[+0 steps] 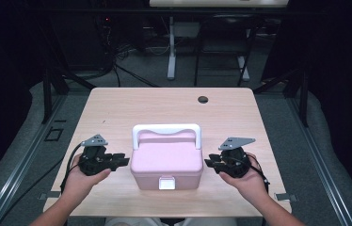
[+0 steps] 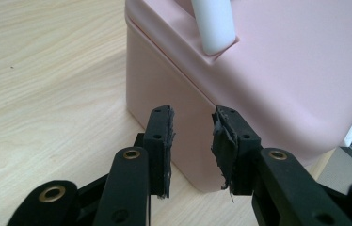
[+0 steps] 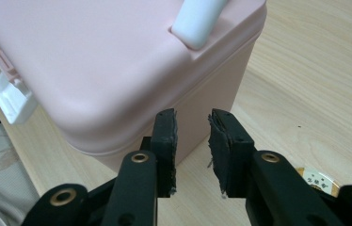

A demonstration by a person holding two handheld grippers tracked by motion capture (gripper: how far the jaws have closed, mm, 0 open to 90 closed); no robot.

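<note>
Pink box (image 1: 167,162), white handle (image 1: 166,130), on surface (image 1: 117,108); left hand-held gripper (image 1: 123,161) and right hand-held gripper (image 1: 210,164) flank it, jaws parted, empty.

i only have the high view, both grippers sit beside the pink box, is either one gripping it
Observer: No. In the left gripper view the left gripper has a bare gap between its fingers, short of the pink box.
Operator: and the right one
Observer: Same: the right gripper is open, with nothing between its fingers.
Operator: anything on the table i can't make out
Observer: A small round gold-coloured sticker lies on the table by the right gripper.
</note>
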